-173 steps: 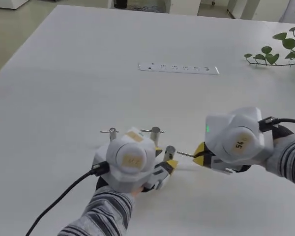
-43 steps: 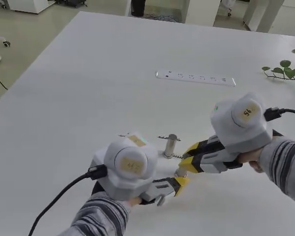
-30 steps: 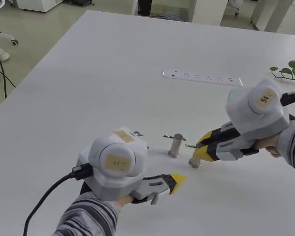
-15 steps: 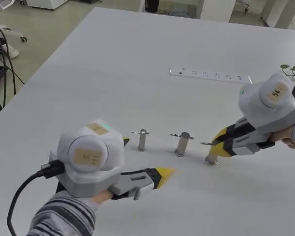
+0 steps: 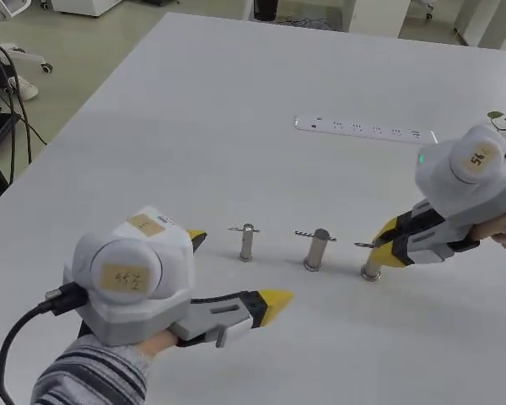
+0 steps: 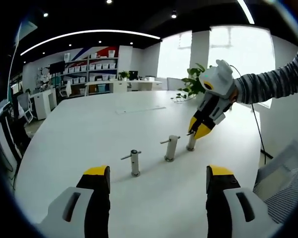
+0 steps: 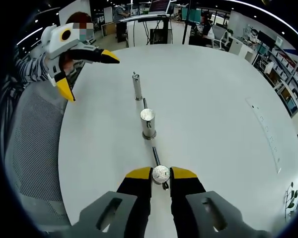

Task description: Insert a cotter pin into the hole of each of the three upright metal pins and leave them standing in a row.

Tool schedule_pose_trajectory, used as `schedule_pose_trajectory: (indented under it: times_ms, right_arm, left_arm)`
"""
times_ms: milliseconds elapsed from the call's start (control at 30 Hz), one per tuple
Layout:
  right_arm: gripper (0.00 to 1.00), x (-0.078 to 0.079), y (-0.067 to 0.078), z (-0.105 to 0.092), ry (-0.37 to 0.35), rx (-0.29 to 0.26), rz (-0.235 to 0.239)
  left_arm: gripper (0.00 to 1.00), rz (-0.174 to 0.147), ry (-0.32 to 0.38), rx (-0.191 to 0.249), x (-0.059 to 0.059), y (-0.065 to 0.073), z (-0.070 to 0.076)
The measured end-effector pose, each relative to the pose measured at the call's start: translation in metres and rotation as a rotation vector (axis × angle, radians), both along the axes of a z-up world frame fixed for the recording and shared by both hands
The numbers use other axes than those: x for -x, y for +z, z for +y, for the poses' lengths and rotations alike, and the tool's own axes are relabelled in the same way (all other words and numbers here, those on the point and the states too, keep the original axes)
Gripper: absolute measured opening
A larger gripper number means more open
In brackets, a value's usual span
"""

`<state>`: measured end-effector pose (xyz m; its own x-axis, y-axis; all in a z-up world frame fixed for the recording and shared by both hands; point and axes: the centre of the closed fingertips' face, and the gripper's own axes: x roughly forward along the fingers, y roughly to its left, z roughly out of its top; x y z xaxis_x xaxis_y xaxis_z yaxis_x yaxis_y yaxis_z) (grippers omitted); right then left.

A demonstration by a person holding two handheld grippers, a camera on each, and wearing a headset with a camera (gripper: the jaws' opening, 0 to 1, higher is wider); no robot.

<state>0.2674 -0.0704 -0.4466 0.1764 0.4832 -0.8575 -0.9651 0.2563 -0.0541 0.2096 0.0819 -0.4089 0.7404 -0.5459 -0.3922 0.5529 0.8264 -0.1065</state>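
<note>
White table: 3 metal pins stand in a row, each seemingly cottered. Right gripper, jaws nearly closed, apparently pinches the rightmost cotter pin. Left gripper gapes wide, empty. Only release seems left.

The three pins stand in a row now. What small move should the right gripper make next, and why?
Probably open the right gripper and ease it straight back. Its jaws are shut on the third pin, which already carries a cotter pin and stands in line with the middle pin and the far pin, both pinned too.
</note>
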Motion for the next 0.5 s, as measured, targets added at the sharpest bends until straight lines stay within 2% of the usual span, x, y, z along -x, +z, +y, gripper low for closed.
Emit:
schedule_pose_trajectory:
  times_ms: [67, 233, 500]
  right_arm:
    - [0.08, -0.0008, -0.0002, -0.0015, 0.013, 0.01, -0.004]
    - [0.09, -0.0049, -0.0004, -0.0056, -0.006, 0.014, 0.0]
    - [0.09, -0.0064, -0.0013, -0.0074, 0.008, 0.013, 0.014]
  left_arm:
    - [0.8, -0.004, 0.009, -0.005, -0.0016, 0.0001, 0.0025]
    - [0.81, -0.003, 0.023, -0.018, -0.0024, -0.0014, 0.0071]
    - [0.81, -0.003, 0.025, -0.035, -0.0025, -0.0027, 0.0064]
